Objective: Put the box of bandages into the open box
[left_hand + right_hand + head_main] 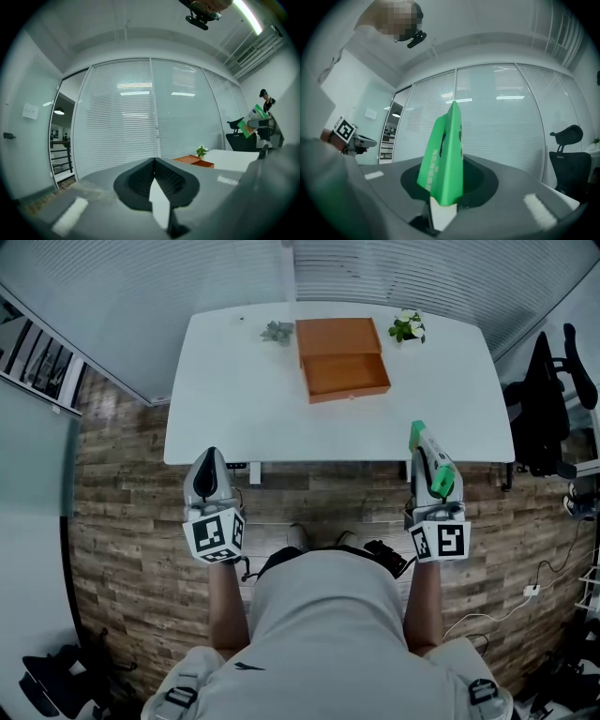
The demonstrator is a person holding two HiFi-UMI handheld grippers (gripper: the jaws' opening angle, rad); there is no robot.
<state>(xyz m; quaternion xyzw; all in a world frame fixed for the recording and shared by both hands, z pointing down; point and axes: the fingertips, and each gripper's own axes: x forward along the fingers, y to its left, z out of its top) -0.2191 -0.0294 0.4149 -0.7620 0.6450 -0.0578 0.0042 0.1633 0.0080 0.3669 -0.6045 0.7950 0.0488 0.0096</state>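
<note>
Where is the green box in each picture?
Head view: the green box is right of centre, clamped in the right gripper.
Left gripper view: small, at the far right edge.
Right gripper view: in the centre, standing up between the jaws.
Shared landmark: the window blinds, in the background of all three.

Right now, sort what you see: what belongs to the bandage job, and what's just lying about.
Job: box of bandages, clamped in the right gripper; orange open box on the white table.
Lying about: grey-green plant; white-flowered plant; black office chair.
</note>
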